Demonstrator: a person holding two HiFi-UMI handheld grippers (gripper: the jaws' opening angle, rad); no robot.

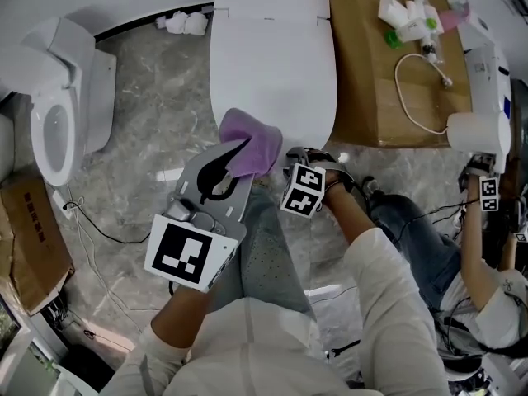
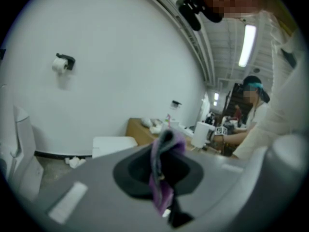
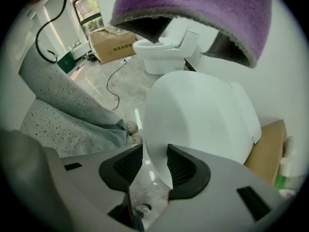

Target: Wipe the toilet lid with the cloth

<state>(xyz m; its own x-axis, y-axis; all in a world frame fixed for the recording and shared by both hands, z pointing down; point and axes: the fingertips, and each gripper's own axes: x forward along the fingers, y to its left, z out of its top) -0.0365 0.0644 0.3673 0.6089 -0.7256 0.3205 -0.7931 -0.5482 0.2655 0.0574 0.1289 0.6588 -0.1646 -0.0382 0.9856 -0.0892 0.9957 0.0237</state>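
One lid (image 1: pixel 272 64) is to be wiped, and it lies closed on the toilet, white and bare. The cloth (image 1: pixel 252 143) hangs over its front edge. From the right gripper view it seems to be above the lid and not yet laid on it.

The left gripper (image 1: pixel 233 157) is clenched on this cloth, but only a narrow fold sits between its jaws, and the rest is bunched in front. I think this is the first risk. If the cloth is dragged across the smooth lid, friction can pull the fold out of the grip. Also, a bunched cloth touches with only a small part, so much of the lid can stay unwiped. If the gripper presses too low, its hard jaws can scrape the plastic instead of the cloth.

The right gripper (image 3: pixel 155 162) is released and grasps nothing. It points down just before the lid's front edge, and that edge shows in the gap between its jaws. It can catch the hanging cloth, or lift the lid by its rim.

Further out, the desk (image 1: pixel 363 97) stands just beside the toilet with bottles (image 1: pixel 404 15) on it. A wide sideways stroke can knock them.
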